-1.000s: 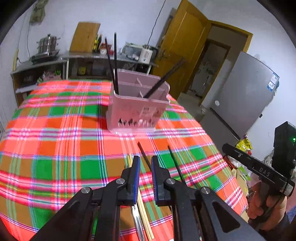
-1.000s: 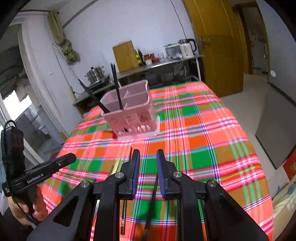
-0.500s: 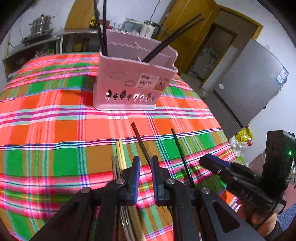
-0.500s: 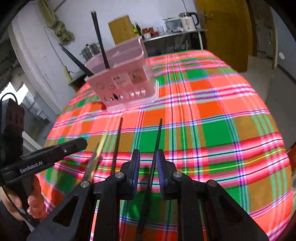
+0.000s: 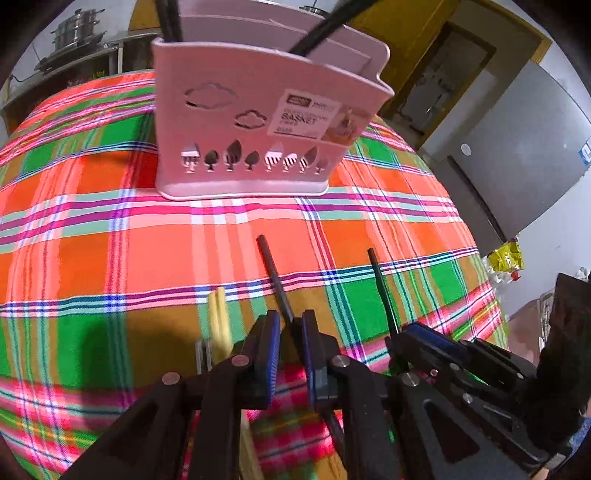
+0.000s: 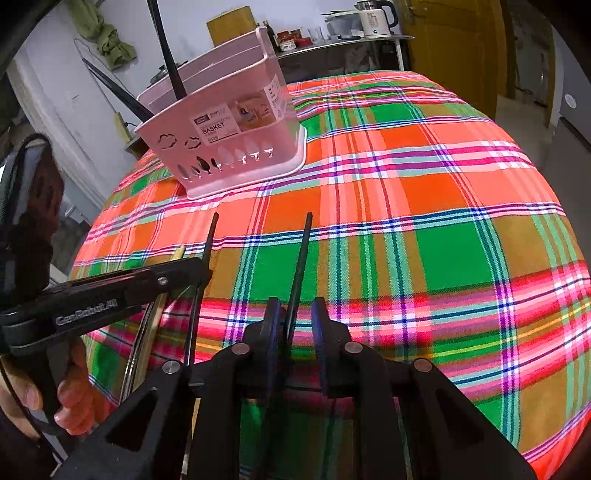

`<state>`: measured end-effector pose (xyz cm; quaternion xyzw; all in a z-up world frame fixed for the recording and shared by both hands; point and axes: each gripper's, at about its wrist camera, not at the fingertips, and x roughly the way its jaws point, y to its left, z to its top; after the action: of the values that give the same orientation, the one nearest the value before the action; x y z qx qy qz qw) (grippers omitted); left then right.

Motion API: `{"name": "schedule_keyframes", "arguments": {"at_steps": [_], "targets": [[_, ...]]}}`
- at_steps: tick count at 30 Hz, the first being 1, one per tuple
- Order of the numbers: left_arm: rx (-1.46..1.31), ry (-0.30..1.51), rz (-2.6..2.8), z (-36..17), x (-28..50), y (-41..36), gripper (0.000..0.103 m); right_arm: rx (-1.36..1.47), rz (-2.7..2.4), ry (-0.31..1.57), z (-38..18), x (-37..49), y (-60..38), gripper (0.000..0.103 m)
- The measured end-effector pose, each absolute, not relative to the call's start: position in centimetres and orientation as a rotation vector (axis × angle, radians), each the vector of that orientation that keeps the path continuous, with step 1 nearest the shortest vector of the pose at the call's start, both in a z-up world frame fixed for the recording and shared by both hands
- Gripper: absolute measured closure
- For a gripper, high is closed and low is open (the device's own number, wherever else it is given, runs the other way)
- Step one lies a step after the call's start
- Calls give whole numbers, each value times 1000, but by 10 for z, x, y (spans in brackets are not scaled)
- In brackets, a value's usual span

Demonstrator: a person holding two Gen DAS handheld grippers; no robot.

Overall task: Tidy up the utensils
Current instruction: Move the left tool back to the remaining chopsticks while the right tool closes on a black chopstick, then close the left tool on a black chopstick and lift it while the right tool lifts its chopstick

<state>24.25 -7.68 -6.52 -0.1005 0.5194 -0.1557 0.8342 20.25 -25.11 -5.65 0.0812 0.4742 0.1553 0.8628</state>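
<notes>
Two black chopsticks lie side by side on the plaid tablecloth in front of the pink utensil basket [image 5: 258, 122] [image 6: 229, 147], which holds three upright black chopsticks. My left gripper [image 5: 290, 319] is low over the left chopstick [image 5: 271, 266]. Its jaws stand narrowly apart with the stick running into the gap, not pressed. My right gripper [image 6: 297, 304] straddles the right chopstick [image 6: 301, 258]. Its jaws are closing and the pads do not touch the stick. Each gripper shows in the other's view: the right gripper [image 5: 406, 332], the left gripper [image 6: 205, 267].
A pair of yellow chopsticks [image 5: 218, 317] and metal utensils [image 5: 203, 354] lie left of the black sticks. A hand [image 6: 70, 398] holds the left gripper. The table [image 6: 498, 240] drops off at the right. Beyond it stand a shelf with a kettle [image 6: 373, 18], a door and a grey fridge [image 5: 524, 155].
Both grippers have sunk toward the cloth and moved closer to the basket. Each now has a black chopstick between its fingers. The right jaws have narrowed slightly.
</notes>
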Motion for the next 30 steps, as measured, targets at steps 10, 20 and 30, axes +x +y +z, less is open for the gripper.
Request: {"name": "schedule_keyframes", "arguments": {"at_steps": [10, 20, 30], "targets": [[-149, 1084, -302, -65, 241, -88, 92, 197, 278, 1015, -56, 201, -279, 91], [-120, 1071, -306, -66, 248, -93, 92, 215, 245, 1040, -57, 221, -278, 91], [-100, 1088, -308, -64, 245, -91, 92, 161, 228, 1071, -55, 232, -272, 93]]}}
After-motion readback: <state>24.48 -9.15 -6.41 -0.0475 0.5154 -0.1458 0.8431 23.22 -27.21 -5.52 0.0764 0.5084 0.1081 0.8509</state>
